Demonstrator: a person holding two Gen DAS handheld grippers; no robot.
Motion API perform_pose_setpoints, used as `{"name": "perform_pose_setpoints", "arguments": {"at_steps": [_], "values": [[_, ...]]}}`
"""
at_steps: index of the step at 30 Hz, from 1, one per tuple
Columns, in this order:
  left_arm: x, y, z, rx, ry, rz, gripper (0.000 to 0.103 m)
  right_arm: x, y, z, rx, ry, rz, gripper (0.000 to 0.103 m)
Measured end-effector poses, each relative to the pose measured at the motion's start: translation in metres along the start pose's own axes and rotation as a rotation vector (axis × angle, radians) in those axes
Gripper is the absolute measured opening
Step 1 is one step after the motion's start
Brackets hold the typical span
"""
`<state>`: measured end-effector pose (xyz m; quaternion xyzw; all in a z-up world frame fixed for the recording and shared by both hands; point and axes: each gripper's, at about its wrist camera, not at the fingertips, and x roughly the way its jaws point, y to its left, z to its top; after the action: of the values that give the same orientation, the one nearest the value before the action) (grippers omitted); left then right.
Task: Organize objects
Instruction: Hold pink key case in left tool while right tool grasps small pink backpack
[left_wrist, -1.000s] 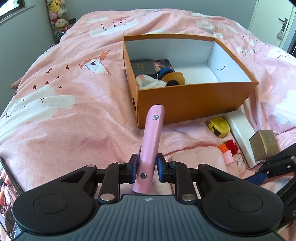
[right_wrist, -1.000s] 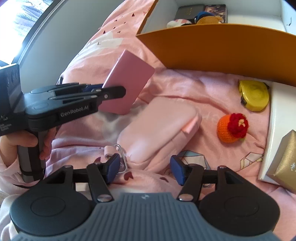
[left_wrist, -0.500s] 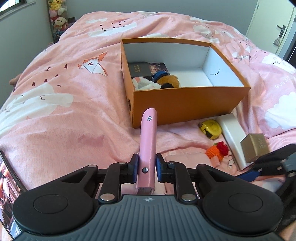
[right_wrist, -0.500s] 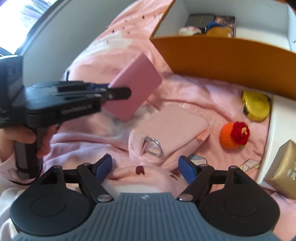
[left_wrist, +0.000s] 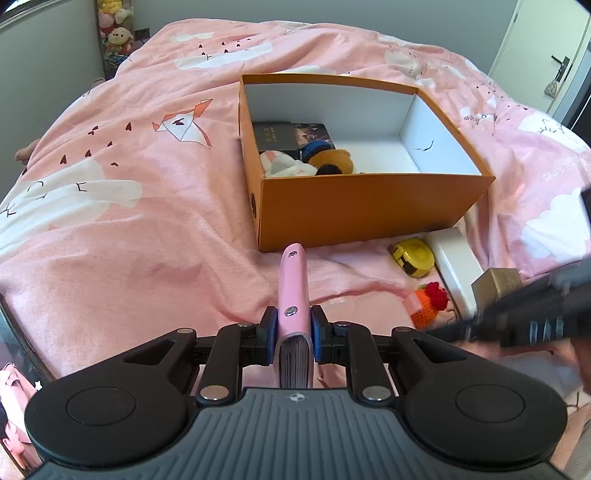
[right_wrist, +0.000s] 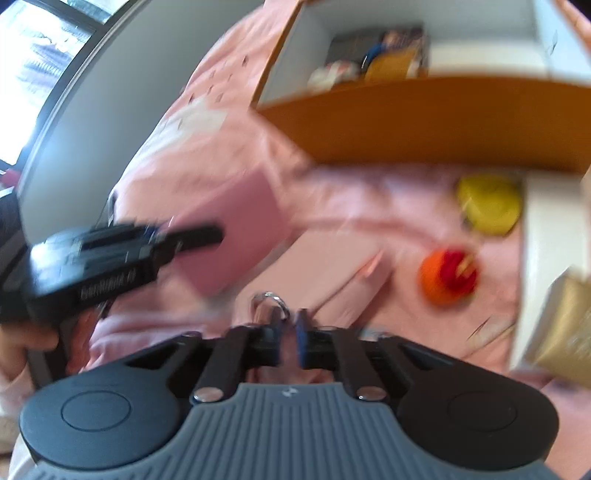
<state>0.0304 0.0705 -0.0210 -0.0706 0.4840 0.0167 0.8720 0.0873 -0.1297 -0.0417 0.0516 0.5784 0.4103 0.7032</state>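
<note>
My left gripper (left_wrist: 293, 325) is shut on a pink notebook (left_wrist: 293, 284), held on edge above the bedspread in front of the orange box (left_wrist: 369, 210). In the right wrist view the same left gripper (right_wrist: 199, 232) holds the notebook (right_wrist: 229, 240) at the left. My right gripper (right_wrist: 288, 332) has its jaws drawn together at the near end of a pink pouch (right_wrist: 325, 266), just behind its metal ring (right_wrist: 269, 299). Blur hides whether fabric is pinched. The right gripper (left_wrist: 454, 328) shows blurred at the right in the left wrist view.
The box holds a dark book (left_wrist: 275, 134), a brown plush (left_wrist: 330, 162) and a white soft item (left_wrist: 280, 166). In front of it lie a yellow tape measure (left_wrist: 413, 254), an orange crochet toy (left_wrist: 428, 302), a white box (left_wrist: 456, 258) and a gold box (left_wrist: 496, 284).
My right gripper's jaws spread wider, then came together at the ring end of the pink pouch, and its view has gone blurred. My left gripper still holds the notebook in about the same place.
</note>
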Motion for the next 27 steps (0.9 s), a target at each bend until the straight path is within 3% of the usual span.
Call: {"name": "perform_pose_setpoints", "arguments": {"at_steps": [2, 7, 8, 10, 11, 17, 19, 21, 27], "values": [[0.002, 0.001, 0.0, 0.0, 0.01, -0.006, 0.021, -0.007, 0.001, 0.009, -0.02, -0.045, -0.028, 0.0], [0.002, 0.001, -0.002, 0.006, 0.023, -0.009, 0.02, -0.008, 0.005, 0.017, -0.06, -0.046, -0.039, 0.005], [0.002, 0.001, -0.002, 0.004, 0.024, -0.008, 0.021, -0.008, 0.007, 0.015, -0.07, -0.038, -0.042, 0.01], [0.003, 0.001, -0.002, 0.004, 0.026, -0.008, 0.021, -0.003, 0.014, 0.012, -0.098, -0.001, -0.034, 0.031], [0.003, 0.0, -0.002, 0.006, 0.027, -0.009, 0.02, 0.0, 0.018, 0.01, -0.118, 0.016, -0.034, 0.05], [0.003, -0.002, -0.003, 0.017, 0.022, -0.007, 0.02, 0.033, 0.029, 0.001, -0.168, 0.143, -0.066, 0.084], [0.004, -0.003, -0.004, 0.02, 0.023, -0.008, 0.021, 0.05, 0.021, -0.002, -0.116, 0.192, -0.058, 0.085], [0.004, -0.004, -0.004, 0.022, 0.023, -0.01, 0.021, 0.057, 0.01, -0.003, -0.048, 0.199, -0.043, 0.075], [0.004, -0.003, -0.004, 0.013, 0.023, -0.012, 0.021, 0.02, 0.003, 0.004, 0.008, 0.059, -0.004, 0.065]]}}
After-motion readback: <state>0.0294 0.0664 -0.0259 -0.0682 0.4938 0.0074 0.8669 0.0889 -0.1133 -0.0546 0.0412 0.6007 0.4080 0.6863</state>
